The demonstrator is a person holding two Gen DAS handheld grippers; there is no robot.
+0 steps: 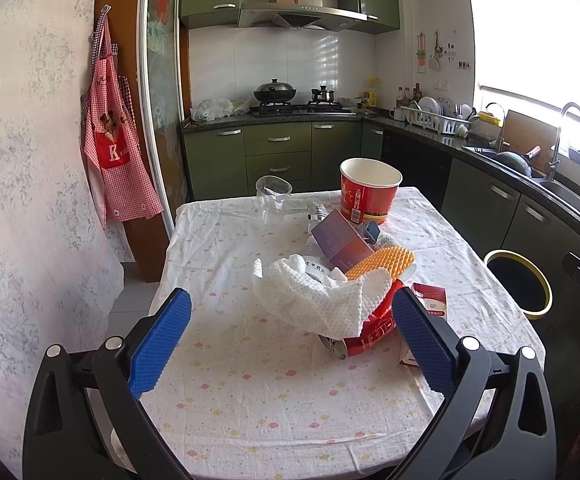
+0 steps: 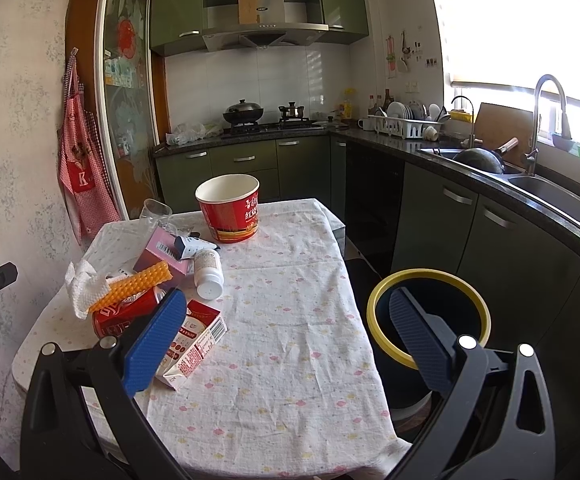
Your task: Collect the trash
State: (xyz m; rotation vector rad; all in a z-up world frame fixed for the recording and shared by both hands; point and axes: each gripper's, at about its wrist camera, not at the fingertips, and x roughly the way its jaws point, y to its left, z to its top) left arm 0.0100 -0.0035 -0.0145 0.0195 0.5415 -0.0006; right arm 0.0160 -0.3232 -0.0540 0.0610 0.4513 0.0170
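Both the left gripper (image 1: pixel 292 340) and right gripper (image 2: pixel 286 340) hover with jaws spread and empty. The trash pile (image 1: pixel 330 280) sits mid-surface (image 1: pixel 250 400), the bin (image 2: pixel 430 320) at its three o'clock. Collection seems just starting; next, the left likely closes on the paper towel (image 1: pixel 314 300).

Trash pile (image 1: pixel 342 280) on table (image 1: pixel 250 400) (paper bucket (image 1: pixel 370 190) behind), bin (image 2: pixel 430 316) right.

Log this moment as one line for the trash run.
left claw: open, facing paper towel | right claw: open, empty | trash pile: on table | bin: beside table
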